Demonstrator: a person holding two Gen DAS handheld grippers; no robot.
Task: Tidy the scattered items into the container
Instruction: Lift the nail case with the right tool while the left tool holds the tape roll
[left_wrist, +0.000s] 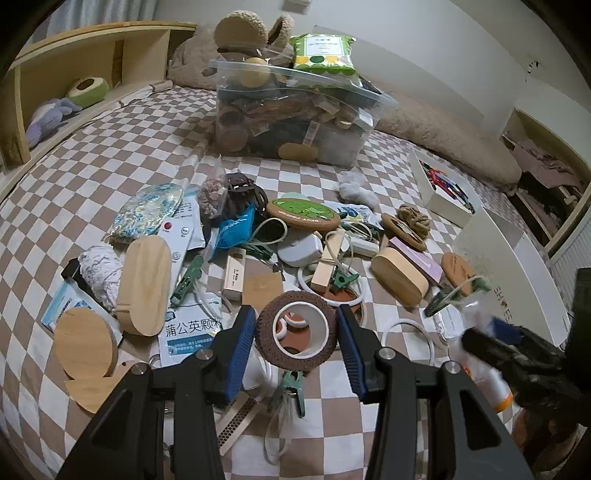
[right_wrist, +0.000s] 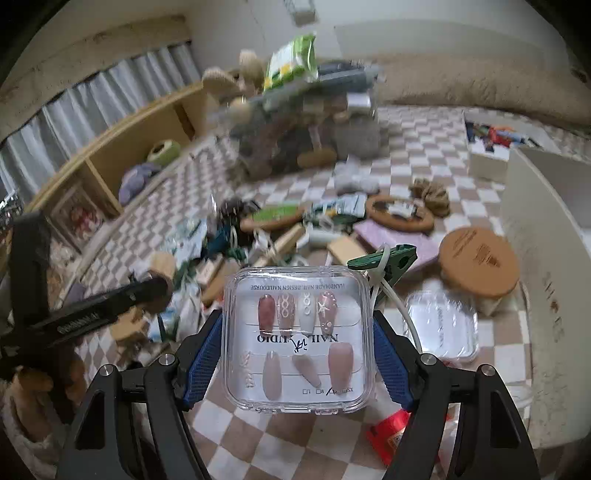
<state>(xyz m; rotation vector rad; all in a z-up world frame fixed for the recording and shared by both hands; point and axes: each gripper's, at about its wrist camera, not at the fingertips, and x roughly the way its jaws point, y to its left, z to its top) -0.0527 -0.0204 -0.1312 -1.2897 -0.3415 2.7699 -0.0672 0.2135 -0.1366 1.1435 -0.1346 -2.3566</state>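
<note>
Checkered bedspread (left_wrist: 110, 155), wooden headboard shelf (left_wrist: 92, 48), purple plush toy (left_wrist: 48, 120), grey curtain (right_wrist: 92, 96)

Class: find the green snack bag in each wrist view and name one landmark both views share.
Left wrist: the green bag sits at top centre, on top of the overfilled clear bin.
Right wrist: the green bag is at top centre, blurred, again atop the clear bin.
Shared landmark: the round green-printed coaster lying in the clutter in front of the bin.
</note>
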